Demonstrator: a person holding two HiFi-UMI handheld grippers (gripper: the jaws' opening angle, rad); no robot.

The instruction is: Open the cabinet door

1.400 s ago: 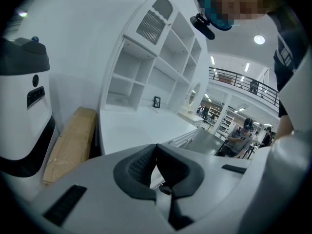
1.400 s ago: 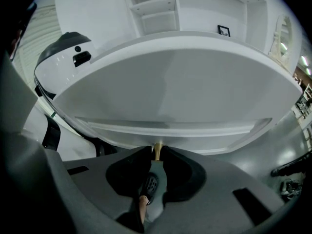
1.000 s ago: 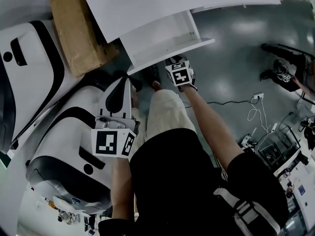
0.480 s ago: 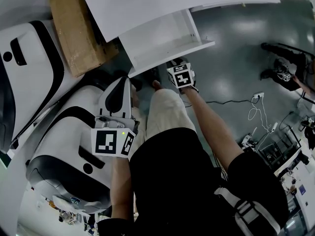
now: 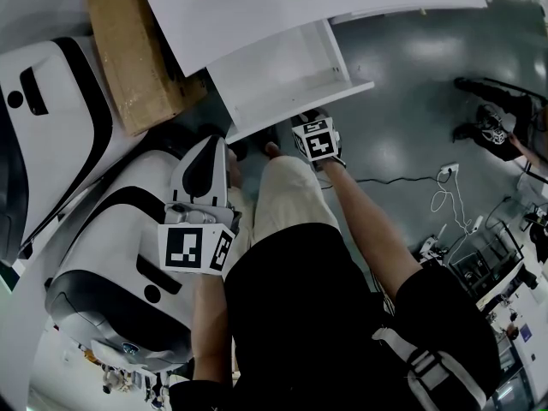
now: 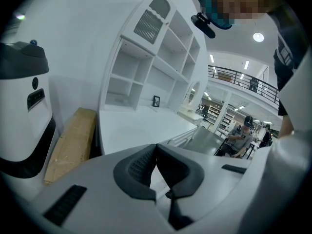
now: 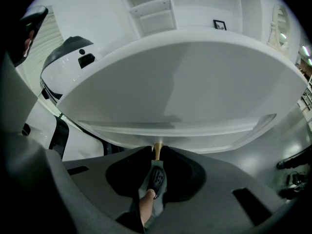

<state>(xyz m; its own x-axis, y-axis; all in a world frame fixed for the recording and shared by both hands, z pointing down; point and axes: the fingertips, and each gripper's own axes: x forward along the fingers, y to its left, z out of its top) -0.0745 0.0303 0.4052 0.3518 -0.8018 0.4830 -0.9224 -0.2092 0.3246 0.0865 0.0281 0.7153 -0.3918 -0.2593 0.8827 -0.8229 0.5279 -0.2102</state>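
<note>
Far left, head view: a white machine with black trim, cut off by the frame edge. A cardboard box lies between it and the cabinet, its far end out of frame.

Left gripper: held low in front of the machine. In the left gripper view its fingers meet at the tips with nothing between them.

Centre: the white counter spans the top of the head view. The cabinet door stands swung out from beneath the counter's front edge, and its hinge side is hidden under the counter.

Right gripper: at the door's free edge. In the head view its marker cube covers the fingertips. In the right gripper view the fingers are clamped on a small tan knob set in the door's edge. Only the knob's stem shows, and its seat in the door is in shadow. Below the knob, a shoe shows through the gap.

Right: grey floor with thin cables, and further items at the frame edge too small to make out
</note>
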